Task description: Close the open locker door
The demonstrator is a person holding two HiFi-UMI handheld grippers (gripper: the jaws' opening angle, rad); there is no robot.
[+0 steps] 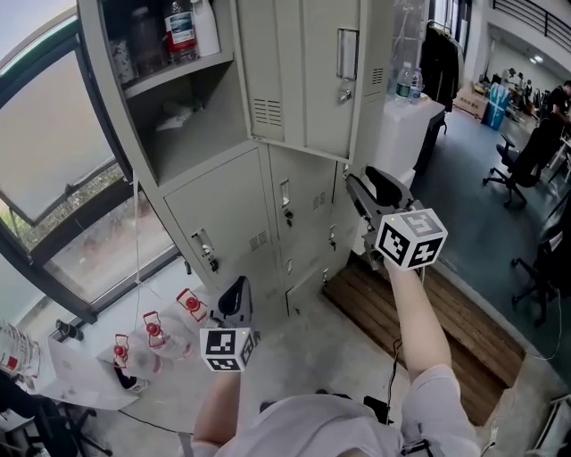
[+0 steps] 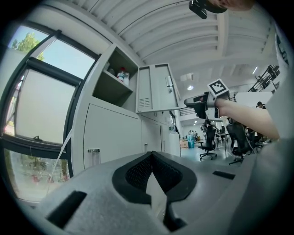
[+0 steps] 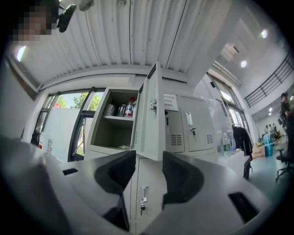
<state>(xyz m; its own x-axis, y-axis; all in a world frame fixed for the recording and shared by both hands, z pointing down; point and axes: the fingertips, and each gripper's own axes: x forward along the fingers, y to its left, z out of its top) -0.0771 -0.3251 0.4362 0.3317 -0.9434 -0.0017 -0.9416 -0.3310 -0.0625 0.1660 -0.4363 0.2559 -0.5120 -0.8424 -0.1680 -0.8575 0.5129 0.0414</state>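
Observation:
The grey locker bank (image 1: pixel 294 205) has its top left compartment (image 1: pixel 183 107) open, with bottles (image 1: pixel 183 27) on the shelf. Its door (image 1: pixel 299 71) swings out to the right. My right gripper (image 1: pixel 357 189) is raised just below the door's lower corner. In the right gripper view the door (image 3: pixel 151 119) stands edge-on, straight above the gap of the open right gripper (image 3: pixel 149 172); nothing is between the jaws. My left gripper (image 1: pixel 237 290) hangs low in front of the bottom lockers. In the left gripper view the left gripper (image 2: pixel 153 176) is shut and empty, pointing at the lower locker fronts (image 2: pixel 110 137).
A white table (image 1: pixel 80 375) with red-capped bottles (image 1: pixel 152 330) stands at lower left under the window (image 1: pixel 53 134). A wooden platform (image 1: pixel 428 312) lies right of the lockers. Further right are a white cabinet with bottles (image 1: pixel 409 85) and office chairs (image 1: pixel 513 170).

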